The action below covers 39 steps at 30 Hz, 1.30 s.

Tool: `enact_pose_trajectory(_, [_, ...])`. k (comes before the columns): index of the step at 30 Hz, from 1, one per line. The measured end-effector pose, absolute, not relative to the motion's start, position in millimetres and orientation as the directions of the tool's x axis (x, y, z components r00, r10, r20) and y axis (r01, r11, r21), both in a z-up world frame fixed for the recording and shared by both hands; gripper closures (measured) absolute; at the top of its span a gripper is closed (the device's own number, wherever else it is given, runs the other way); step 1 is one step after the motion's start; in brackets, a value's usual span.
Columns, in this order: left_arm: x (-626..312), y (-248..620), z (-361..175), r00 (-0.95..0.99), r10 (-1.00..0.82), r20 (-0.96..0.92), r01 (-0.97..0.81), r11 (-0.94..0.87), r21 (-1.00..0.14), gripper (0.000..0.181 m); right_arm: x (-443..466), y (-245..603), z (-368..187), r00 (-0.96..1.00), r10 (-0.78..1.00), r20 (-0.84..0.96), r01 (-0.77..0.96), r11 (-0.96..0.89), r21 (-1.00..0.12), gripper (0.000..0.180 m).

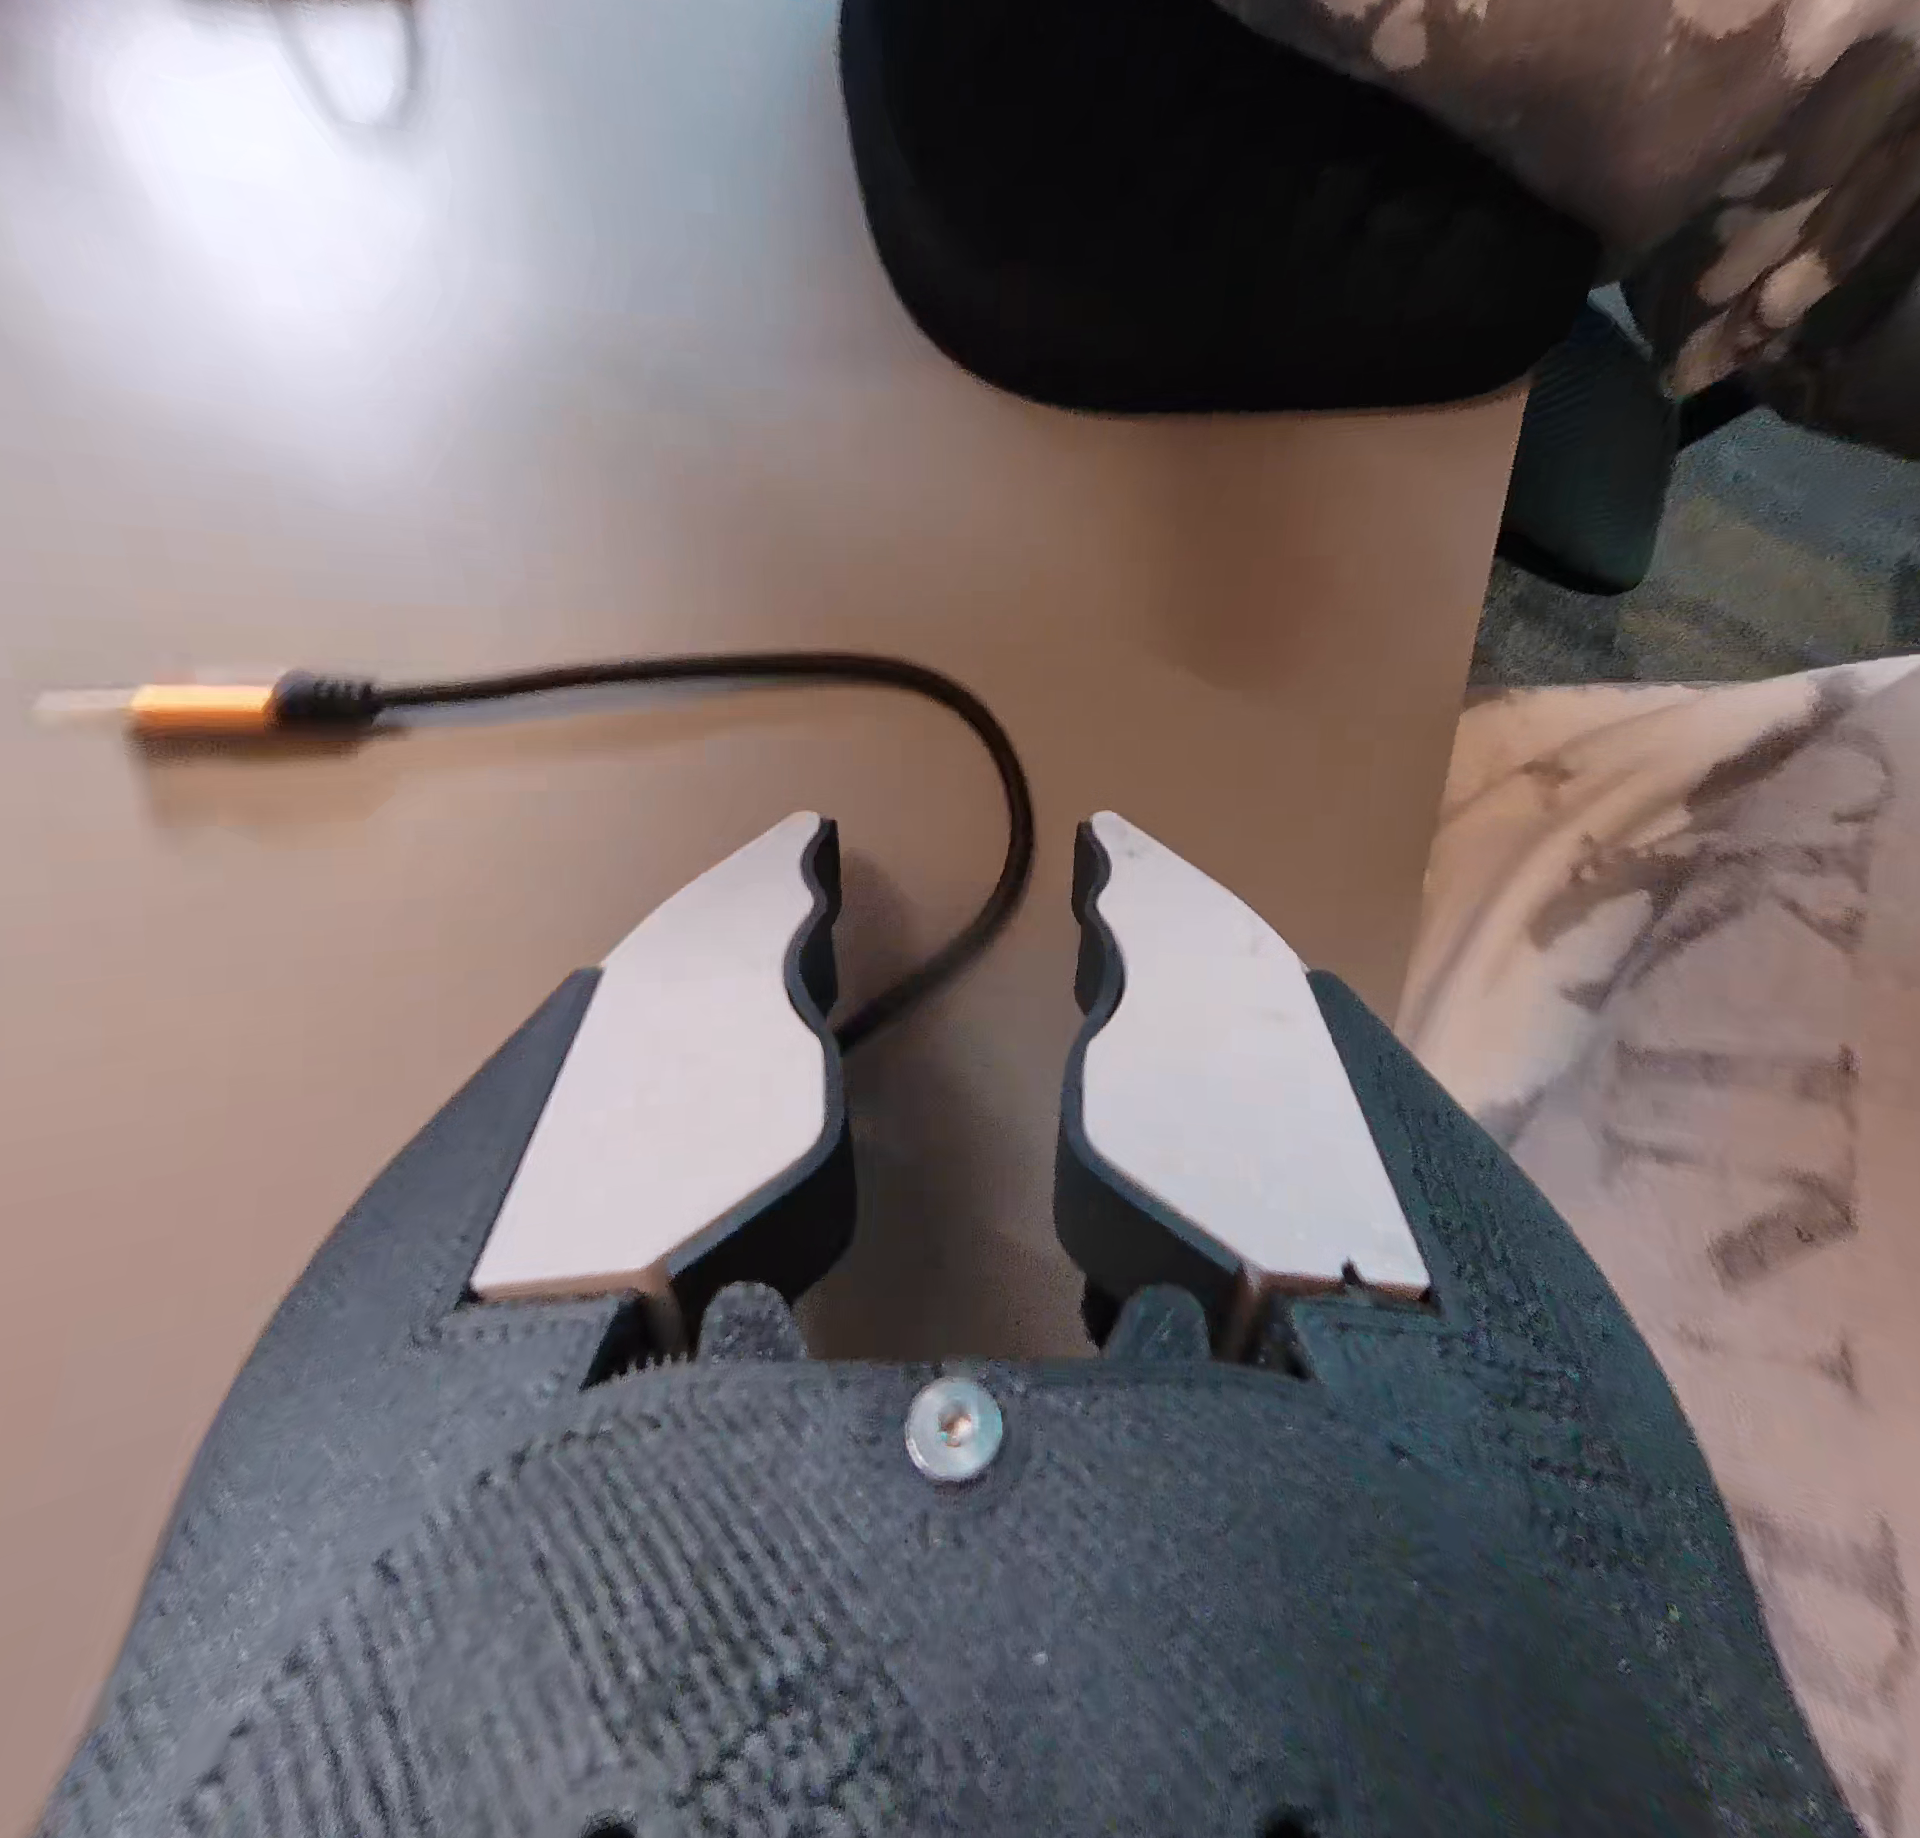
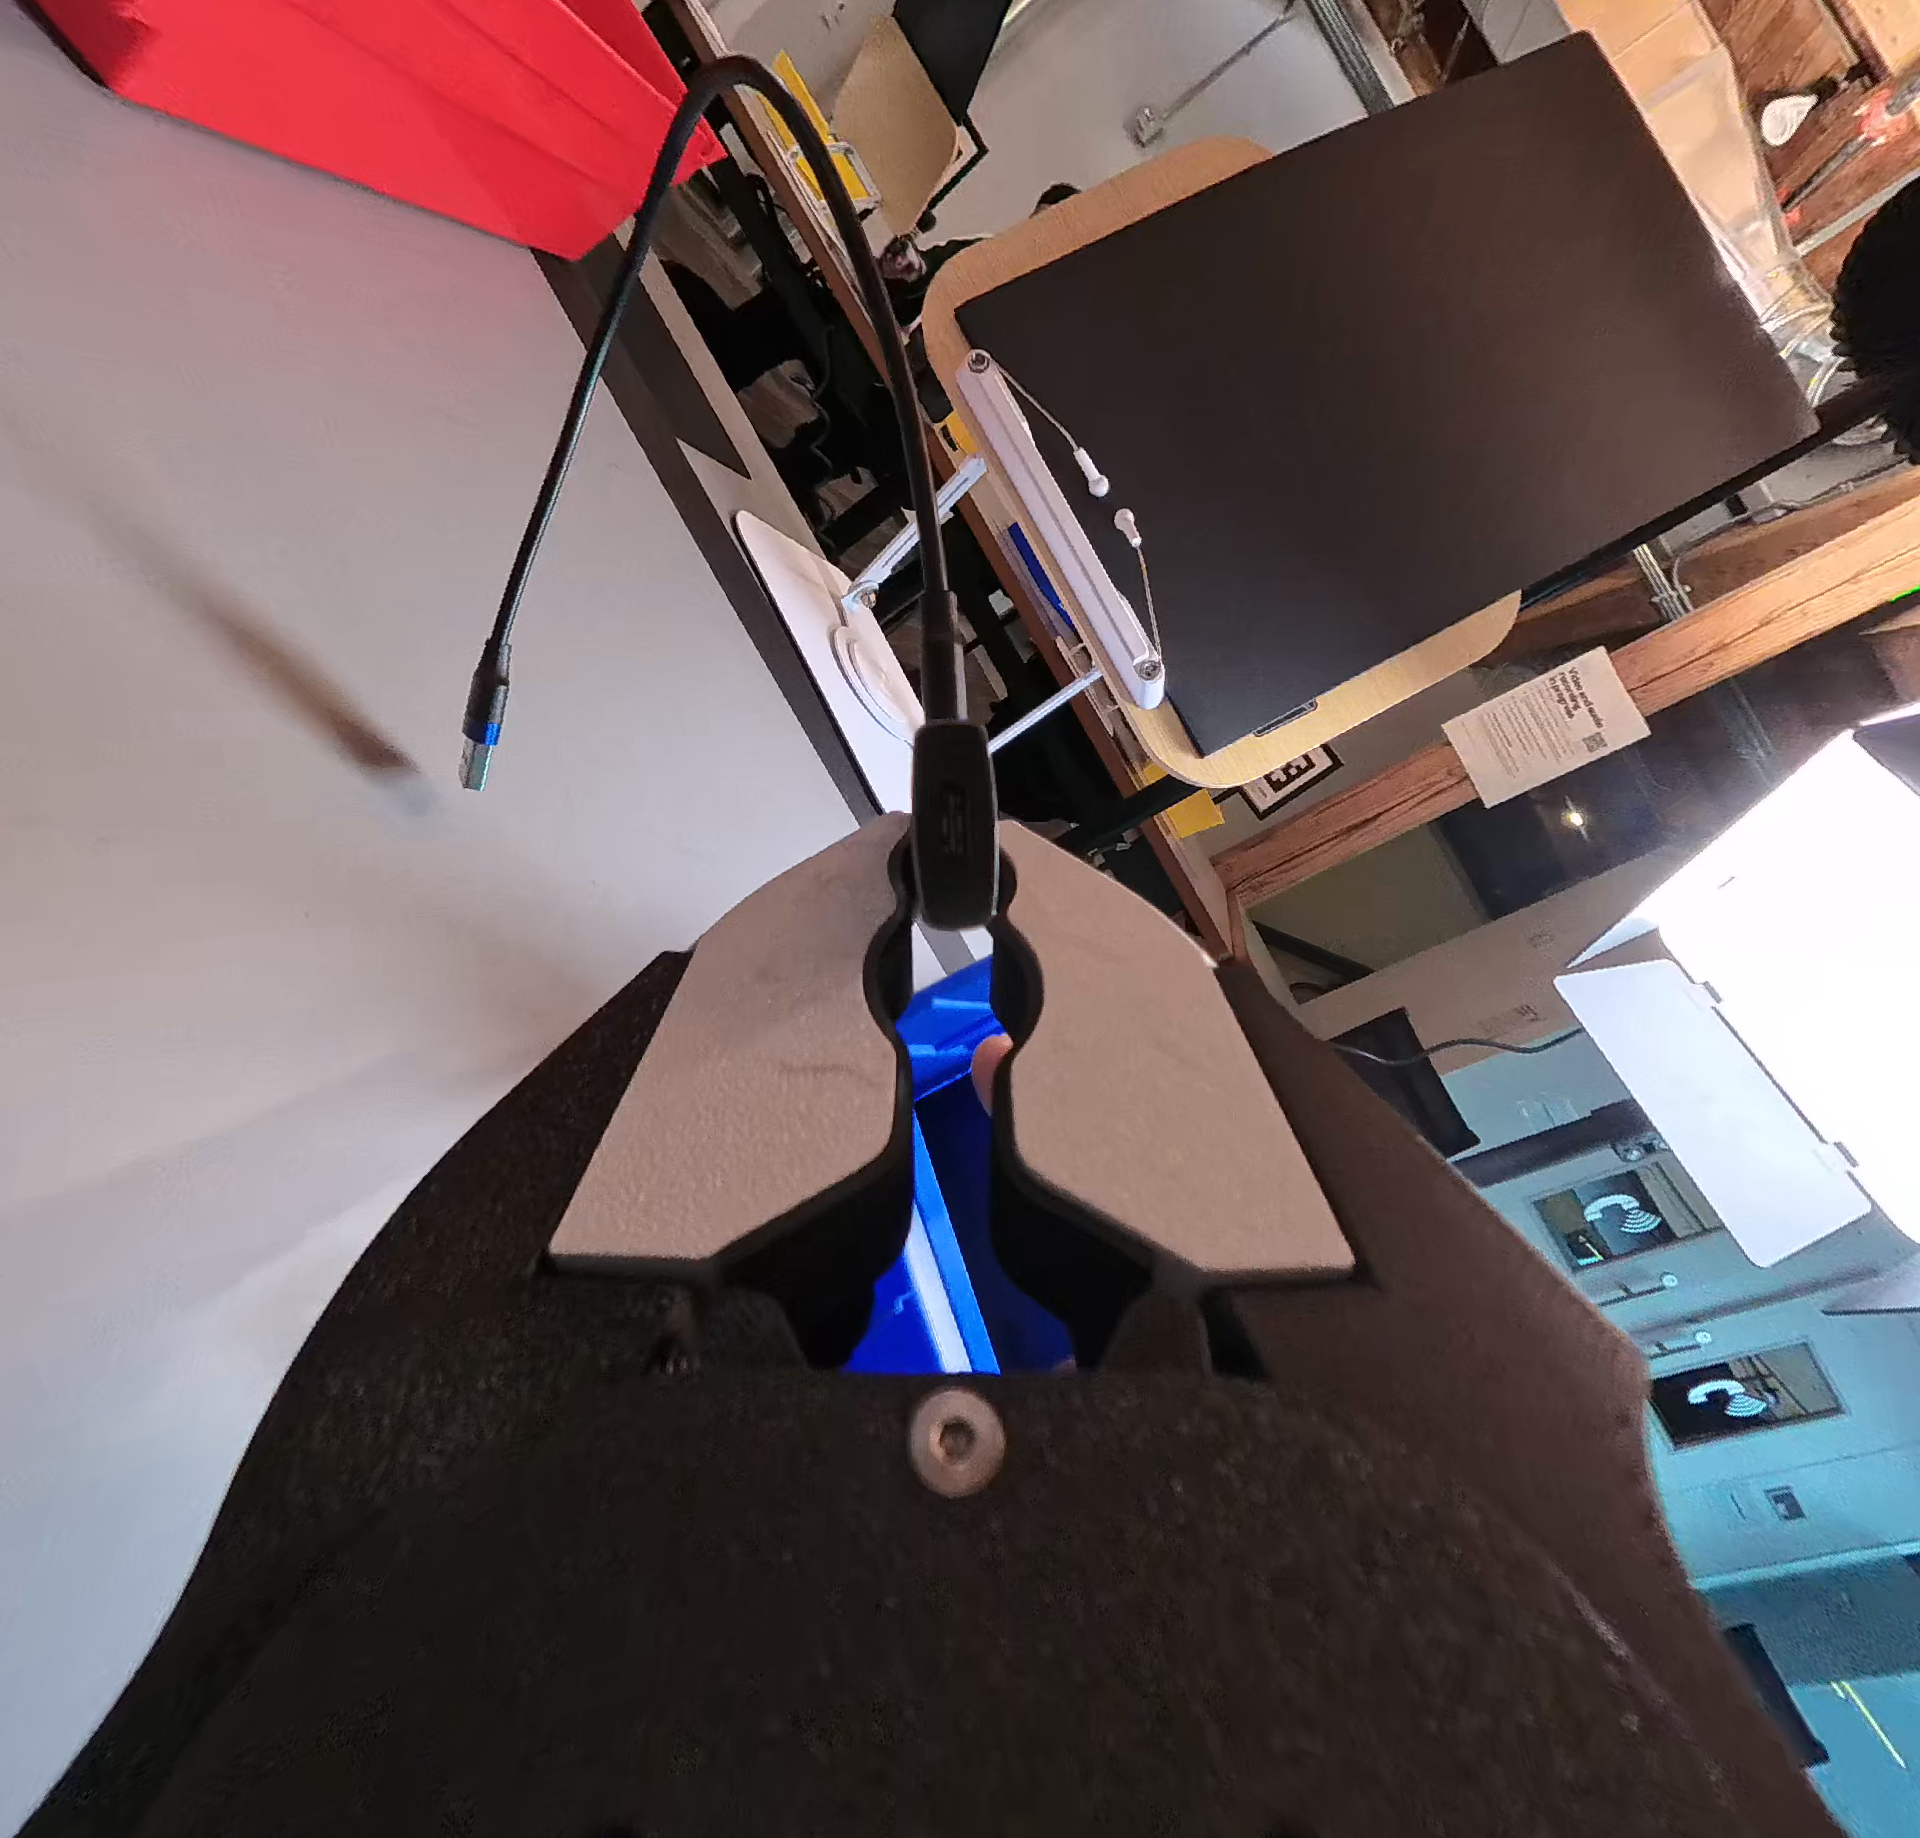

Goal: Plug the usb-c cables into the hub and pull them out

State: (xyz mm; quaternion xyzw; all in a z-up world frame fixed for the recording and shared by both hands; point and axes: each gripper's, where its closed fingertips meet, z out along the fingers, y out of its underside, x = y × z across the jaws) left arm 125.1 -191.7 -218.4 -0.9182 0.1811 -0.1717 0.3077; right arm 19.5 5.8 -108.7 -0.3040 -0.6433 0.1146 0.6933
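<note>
Black cable (image 2: 951, 843) pinched in right gripper (image 2: 953, 879); left gripper (image 1: 956, 843) gapes empty.

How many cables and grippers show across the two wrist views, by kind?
Cables: 2, the orange-plug cable lying on the table, and the black cable with a blue-ringed plug, held up.
Grippers: 2, left gripper with jaws apart, right gripper clamping.
Total: 4

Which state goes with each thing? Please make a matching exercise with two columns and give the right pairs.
Things:
1. left tongs
2. right tongs
3. orange plug
4. blue plug

States:
A. hangs in the air on its cable
B. lies on the table
C. open, holding nothing
D. shut on a black plug

Pairs: 1-C, 2-D, 3-B, 4-A
</note>
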Motion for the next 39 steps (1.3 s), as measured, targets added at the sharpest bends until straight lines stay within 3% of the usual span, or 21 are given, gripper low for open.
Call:
enact_pose_trajectory(1, [130.5,-187.4,-223.3,0.871,-0.458,0.177,-0.267,-0.744,-0.613,0.137,20.2,7.1,-108.1,0.149,0.555,0.818,0.233,0.785,-0.575,0.170])
enact_pose_trajectory(4, [139.8,-179.3,-231.8,0.847,-0.526,0.079,-0.391,-0.716,-0.579,0.143,21.1,10.5,-107.7,0.154,0.565,0.811,0.235,0.776,-0.586,0.170])
enact_pose_trajectory(7, [138.2,-184.8,-233.4,0.756,-0.654,-0.003,-0.555,-0.639,-0.533,0.172,21.4,13.5,-109.5,0.150,0.564,0.812,0.243,0.775,-0.584,0.170])
enact_pose_trajectory(9, [128.8,-197.0,-233.6,0.642,-0.766,-0.029,-0.679,-0.550,-0.486,0.174,21.3,15.0,-111.1,0.147,0.566,0.811,0.249,0.773,-0.584,0.170])
enact_pose_trajectory(13, [67.3,-234.1,-233.0,0.251,-0.954,-0.163,-0.942,-0.202,-0.267,0.177,21.4,15.8,-112.6,0.143,0.567,0.811,0.255,0.771,-0.583,0.170])
enact_pose_trajectory(16, [-1.4,-238.1,-224.7,0.329,-0.926,-0.187,-0.943,-0.312,-0.114,0.175,21.0,15.9,-114.7,0.137,0.564,0.814,0.262,0.772,-0.579,0.170])
enact_pose_trajectory(18, [-31.6,-228.6,-215.7,0.502,-0.842,-0.197,-0.863,-0.473,-0.175,0.165,20.7,15.9,-115.8,0.134,0.566,0.814,0.264,0.771,-0.580,0.170])
enact_pose_trajectory(20, [-41.7,-208.4,-207.4,0.692,-0.700,-0.175,-0.708,-0.612,-0.353,0.159,20.4,16.2,-117.3,0.131,0.571,0.810,0.267,0.767,-0.584,0.170])
enact_pose_trajectory(23, [-44.9,-176.9,-202.2,0.841,-0.529,-0.111,-0.492,-0.664,-0.564,0.154,20.5,17.5,-118.7,0.132,0.577,0.806,0.271,0.761,-0.590,0.170])
enact_pose_trajectory(25, [-40.2,-160.0,-206.2,0.866,-0.496,-0.068,-0.423,-0.653,-0.628,0.150,20.9,18.2,-119.1,0.135,0.580,0.803,0.272,0.758,-0.593,0.170])
enact_pose_trajectory(32, [-27.5,-115.1,-231.7,0.752,-0.653,-0.094,-0.583,-0.592,-0.557,0.150,22.4,13.5,-121.1,0.111,0.538,0.835,0.261,0.796,-0.547,0.170])
enact_pose_trajectory(39, [-11.3,-109.3,-234.6,0.699,-0.715,0.026,-0.580,-0.587,-0.565,0.170,23.8,12.8,-126.2,0.084,0.498,0.863,0.257,0.826,-0.502,0.171])
